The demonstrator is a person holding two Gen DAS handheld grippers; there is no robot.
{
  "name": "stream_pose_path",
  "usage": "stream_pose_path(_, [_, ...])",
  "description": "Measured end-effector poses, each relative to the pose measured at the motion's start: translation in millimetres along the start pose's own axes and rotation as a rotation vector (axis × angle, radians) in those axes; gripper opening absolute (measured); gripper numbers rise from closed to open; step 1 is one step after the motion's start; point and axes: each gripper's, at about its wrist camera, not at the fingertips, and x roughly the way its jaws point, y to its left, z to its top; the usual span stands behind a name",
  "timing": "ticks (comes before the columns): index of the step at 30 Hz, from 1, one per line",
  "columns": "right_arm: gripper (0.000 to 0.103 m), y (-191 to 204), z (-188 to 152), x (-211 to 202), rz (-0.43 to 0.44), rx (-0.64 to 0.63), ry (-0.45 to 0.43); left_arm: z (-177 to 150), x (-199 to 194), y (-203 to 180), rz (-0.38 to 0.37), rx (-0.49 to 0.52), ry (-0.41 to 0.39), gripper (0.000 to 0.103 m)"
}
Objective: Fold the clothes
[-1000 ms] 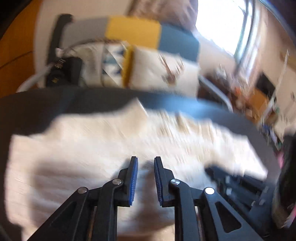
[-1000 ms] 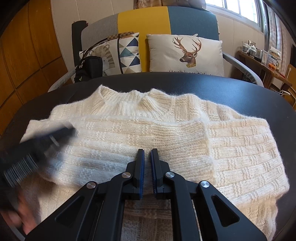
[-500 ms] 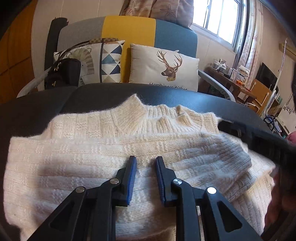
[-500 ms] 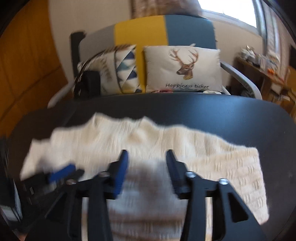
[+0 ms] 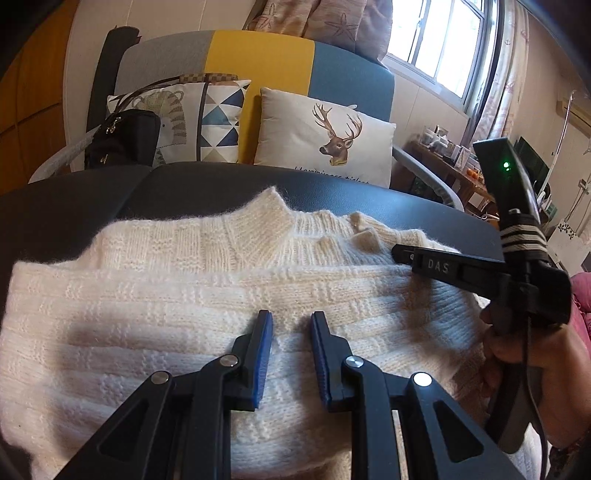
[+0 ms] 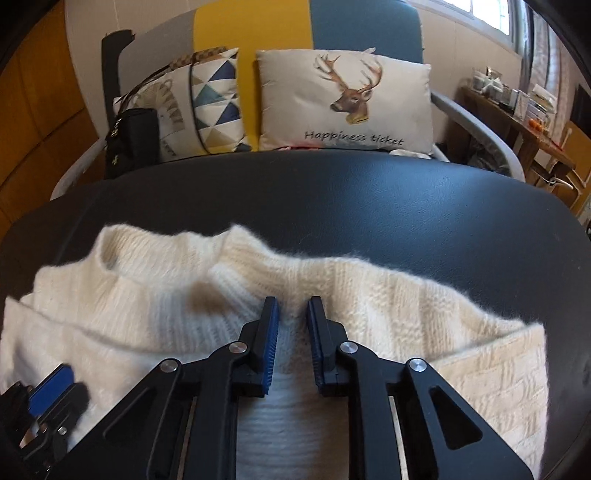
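Note:
A cream knit sweater (image 5: 166, 295) lies flat on a black table (image 5: 332, 192), collar toward the sofa, with a sleeve folded across its chest. It also shows in the right wrist view (image 6: 406, 295). My left gripper (image 5: 291, 325) is open and empty, low over the folded sleeve. My right gripper (image 6: 292, 312) is open with a fold of the sweater between its fingers near the collar. The right gripper shows from the side in the left wrist view (image 5: 402, 254). The left gripper's blue pad shows at the lower left of the right wrist view (image 6: 48, 387).
Behind the table stands a grey, yellow and blue sofa (image 6: 369, 22) with a deer pillow (image 6: 343, 99), a triangle-pattern pillow (image 6: 210, 99) and a black bag (image 6: 133, 140). A cluttered side table (image 6: 517, 110) stands at the far right. Bare black tabletop (image 6: 369, 206) lies beyond the sweater.
My right gripper opened from shut, moved forward toward the collar and narrowed around a fold of knit. My left gripper settled over the folded sleeve and stayed open.

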Motion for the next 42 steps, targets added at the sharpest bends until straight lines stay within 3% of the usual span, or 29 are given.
stream_pose_path(8, [0.017,-3.2,2.3,2.6,-0.021,0.032,-0.01,-0.4,0.2,2.1,-0.005,-0.002,-0.001,0.021])
stream_pose_path(12, [0.018,1.4,7.5,-18.7,0.04,-0.01,-0.058,-1.3,0.3,2.5,-0.005,0.0,-0.002,0.021])
stream_pose_path(15, [0.018,19.9,11.8,-27.7,0.024,-0.092,-0.09,-1.6,0.3,3.1,-0.007,-0.001,-0.003,0.021])
stream_pose_path(20, [0.018,18.7,18.0,4.4,-0.042,-0.059,0.012,-1.5,0.2,3.5,-0.009,-0.002,-0.004,0.021])
stream_pose_path(24, [0.018,0.3,15.4,10.9,-0.027,0.032,-0.015,-1.4,0.3,3.7,-0.011,-0.003,-0.004,0.021])
stream_pose_path(29, [0.018,3.8,13.0,13.3,-0.073,0.01,-0.03,-1.1,0.3,3.8,-0.011,-0.004,-0.006,0.021])
stream_pose_path(34, [0.021,-10.5,15.7,3.1,0.008,0.055,0.008,-1.2,0.2,3.3,-0.009,-0.004,-0.008,0.021])
stream_pose_path(36, [0.021,-11.5,10.5,-16.4,0.045,0.07,-0.037,-1.0,0.3,2.4,-0.004,-0.001,-0.008,0.021])
stream_pose_path(39, [0.021,1.4,-6.1,-49.1,0.123,0.017,-0.084,-0.3,0.3,1.1,0.003,0.003,-0.007,0.021])
stream_pose_path(42, [0.021,17.4,-29.6,-69.0,0.167,-0.042,-0.076,0.7,0.2,0.5,0.005,0.004,-0.006,0.021])
